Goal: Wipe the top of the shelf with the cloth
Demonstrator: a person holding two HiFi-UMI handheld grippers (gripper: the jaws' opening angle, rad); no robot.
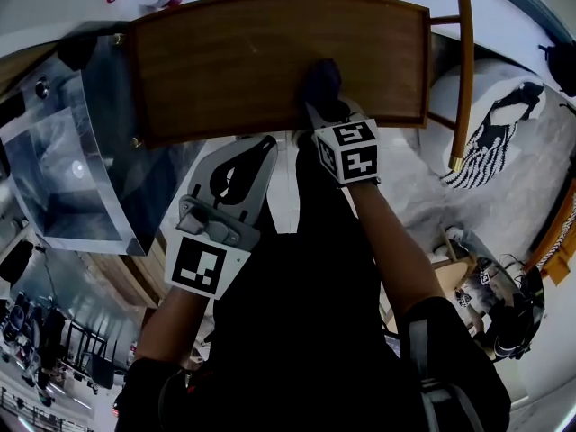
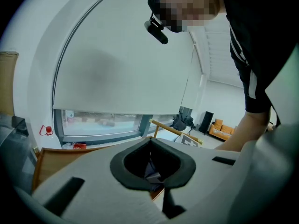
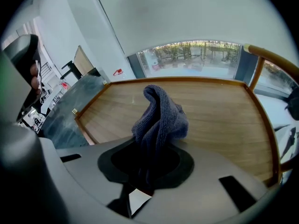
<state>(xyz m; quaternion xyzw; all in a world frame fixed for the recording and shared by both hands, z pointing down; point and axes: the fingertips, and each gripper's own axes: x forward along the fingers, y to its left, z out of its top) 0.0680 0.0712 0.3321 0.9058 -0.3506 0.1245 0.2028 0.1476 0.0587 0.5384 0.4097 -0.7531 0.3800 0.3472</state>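
Wooden boards framed by a raised rim make up the shelf top (image 1: 243,61) (image 3: 215,106), which fills the upper middle of the head view, with a window (image 3: 196,55) beyond its far edge and a glass panel (image 1: 72,169) sloping down from its left side. The right gripper (image 1: 326,113) (image 3: 148,171) is clenched on a dark blue cloth (image 1: 321,81) (image 3: 159,118), which bunches up out of the jaws and rests on the wood near the front rim, right of centre. The left gripper (image 1: 241,165) (image 2: 152,171) hangs off the shelf, below its front edge, jaws closed together with nothing gripped. A wooden rail (image 1: 463,70) stands to the right.
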